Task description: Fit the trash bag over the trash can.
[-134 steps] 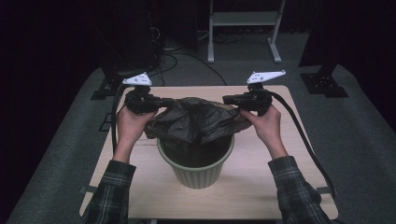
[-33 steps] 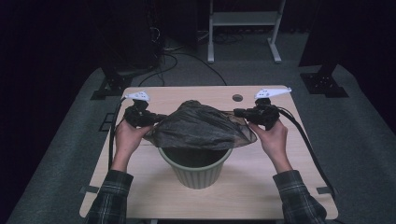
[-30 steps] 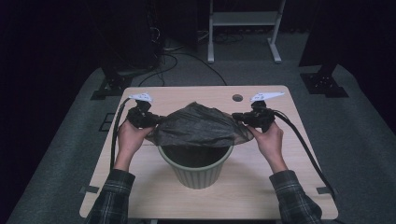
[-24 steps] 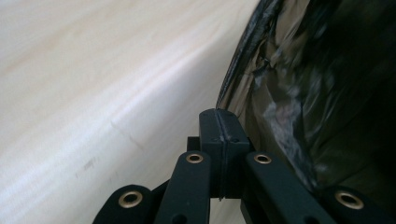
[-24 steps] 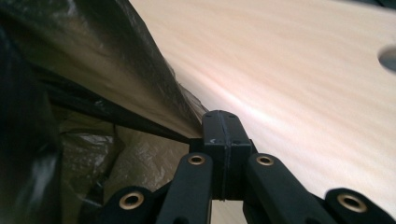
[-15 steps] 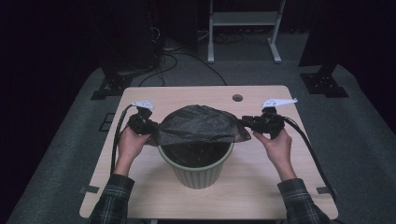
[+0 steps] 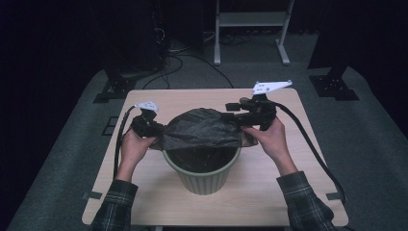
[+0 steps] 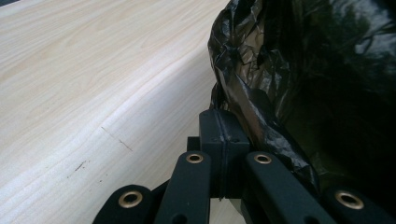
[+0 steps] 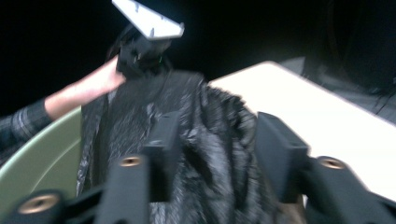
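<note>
Black crinkled plastic bin liner [image 7: 202, 129] lies draped over the mouth of a pale green round plastic waste bin [image 7: 202, 169], which stands near the middle of the light wooden tabletop [image 7: 308, 187], somewhat toward its near edge. We see the liner stretched between both grippers, covering the far half of the rim; the near half of the opening is dark and we cannot make out the inside.

Left gripper [image 7: 155, 129], toward the tabletop's left edge: jaws clenched on a fold of the liner. In the left gripper view [image 8: 223, 140] the pads meet with film pinched between them; beyond, the liner [image 8: 299, 70] merges into shadow.

Right gripper [image 7: 235, 111], above the bin's far right rim: its jaws have just been opening and stand parted. In the right gripper view [image 9: 212, 154], which is motion-blurred, liner [image 9: 210, 140] bunches between the pads without being pressed. The bin's wall [image 9: 42, 149] is cut off at the lower left. The left gripper [image 9: 140, 53] and hand appear farther off, also blurred.
</note>
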Demonstrator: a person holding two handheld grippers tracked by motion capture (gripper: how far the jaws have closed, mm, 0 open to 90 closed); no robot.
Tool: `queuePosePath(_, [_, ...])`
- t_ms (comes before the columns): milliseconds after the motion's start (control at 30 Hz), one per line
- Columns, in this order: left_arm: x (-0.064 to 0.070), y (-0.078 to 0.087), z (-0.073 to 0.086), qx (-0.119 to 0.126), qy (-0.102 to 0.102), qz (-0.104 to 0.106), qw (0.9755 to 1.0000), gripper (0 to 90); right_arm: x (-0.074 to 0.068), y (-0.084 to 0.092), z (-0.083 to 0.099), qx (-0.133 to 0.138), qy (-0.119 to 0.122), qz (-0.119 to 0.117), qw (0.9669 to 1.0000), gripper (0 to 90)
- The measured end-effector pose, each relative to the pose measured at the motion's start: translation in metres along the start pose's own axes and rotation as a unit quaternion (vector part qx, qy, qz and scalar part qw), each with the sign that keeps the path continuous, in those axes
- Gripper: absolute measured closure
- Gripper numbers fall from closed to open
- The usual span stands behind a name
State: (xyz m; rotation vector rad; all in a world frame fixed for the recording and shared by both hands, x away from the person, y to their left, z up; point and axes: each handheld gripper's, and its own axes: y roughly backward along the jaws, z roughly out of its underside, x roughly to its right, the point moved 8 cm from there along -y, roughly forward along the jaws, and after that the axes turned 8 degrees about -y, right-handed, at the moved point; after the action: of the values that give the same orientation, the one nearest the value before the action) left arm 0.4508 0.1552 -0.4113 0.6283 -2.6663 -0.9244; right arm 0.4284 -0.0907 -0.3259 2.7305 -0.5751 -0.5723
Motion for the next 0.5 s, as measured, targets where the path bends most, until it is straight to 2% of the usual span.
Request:
queuePosePath(100, [0.002,0.003,0.001,-0.001,-0.002,0.001,1.0,90.0,-0.004,-0.009,0.008,-0.03,0.016,-0.003,0.9994,81.9])
queuePosePath(133, [0.003,0.004,0.002,0.0,-0.003,0.001,1.0,90.0,-0.008,-0.007,0.009,-0.027,0.027,-0.001,0.9993,86.9])
queuePosePath(167, [0.005,0.007,0.002,0.001,-0.004,0.003,1.0,90.0,-0.013,-0.004,0.011,-0.023,0.031,-0.01,0.9992,89.5])
queuePosePath(333, [0.013,0.019,0.004,0.006,-0.011,-0.001,0.9999,90.0,-0.044,0.012,0.023,-0.025,0.046,-0.047,0.9975,89.8])
queuePosePath(500, [0.017,0.025,0.009,0.006,-0.011,-0.004,0.9999,90.0,-0.081,0.024,0.044,-0.028,0.06,-0.092,0.9936,89.7])
